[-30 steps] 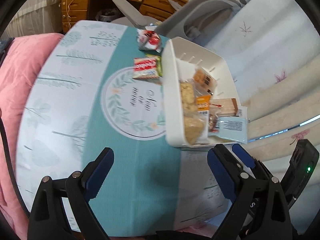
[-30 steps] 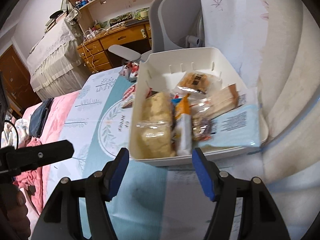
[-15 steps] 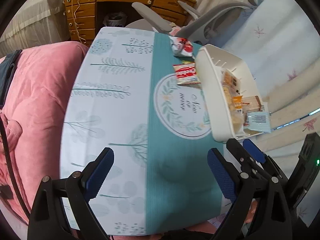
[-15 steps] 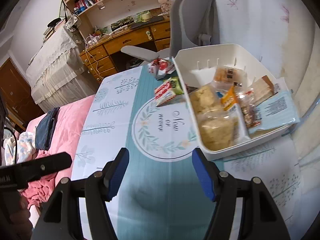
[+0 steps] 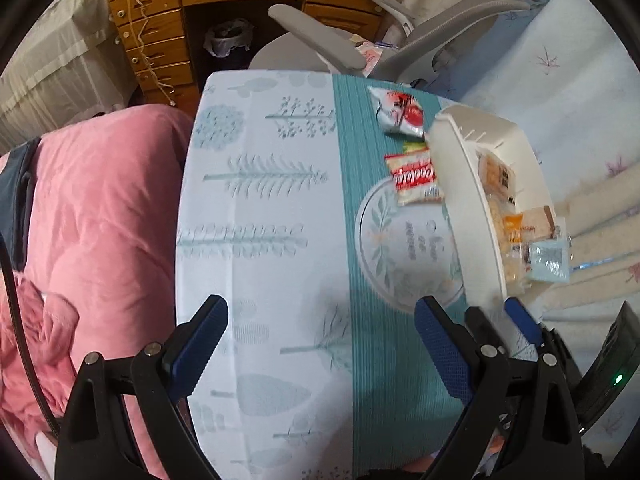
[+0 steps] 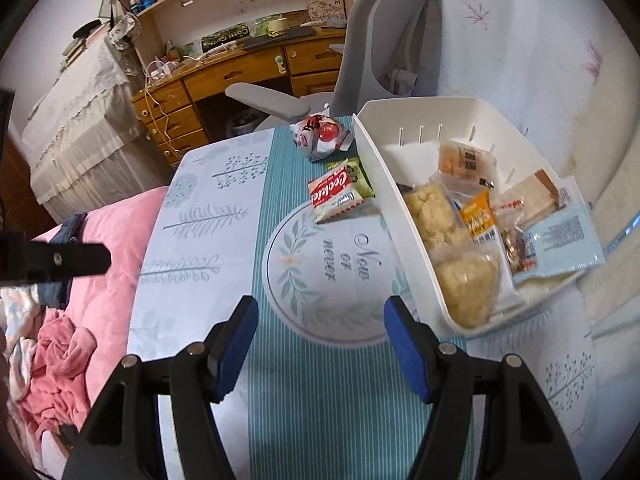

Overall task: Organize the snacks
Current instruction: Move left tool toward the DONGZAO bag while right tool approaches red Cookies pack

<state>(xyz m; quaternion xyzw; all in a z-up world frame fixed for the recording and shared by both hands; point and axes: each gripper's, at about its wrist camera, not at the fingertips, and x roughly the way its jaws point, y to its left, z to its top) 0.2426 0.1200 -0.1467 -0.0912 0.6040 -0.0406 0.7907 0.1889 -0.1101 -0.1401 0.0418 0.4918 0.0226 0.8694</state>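
Note:
A white basket [image 6: 374, 160] [image 5: 452, 168] stands on the right of the small table and holds several wrapped snacks [image 6: 448, 232]. Left of it on the cloth lie a red-and-white cookie pack [image 6: 334, 196] [image 5: 416, 178], a green pack [image 6: 358, 176] partly under it, and a red-and-white bag [image 6: 322, 136] [image 5: 398, 114] at the far end. My left gripper [image 5: 320, 344] is open and empty over the near left of the table. My right gripper [image 6: 322, 344] is open and empty over the near middle, short of the basket.
The table wears a teal and pale-blue cloth [image 6: 332, 400]. A pink quilt [image 5: 100, 216] lies along its left side. A grey office chair [image 6: 360, 60] and a wooden desk [image 6: 240, 68] stand beyond the far end. Pale bedding [image 6: 560, 80] lies to the right.
Both grippers have pulled back and swung left, away from the basket, so more of the table shows. Both stay open and empty. The snacks have not moved.

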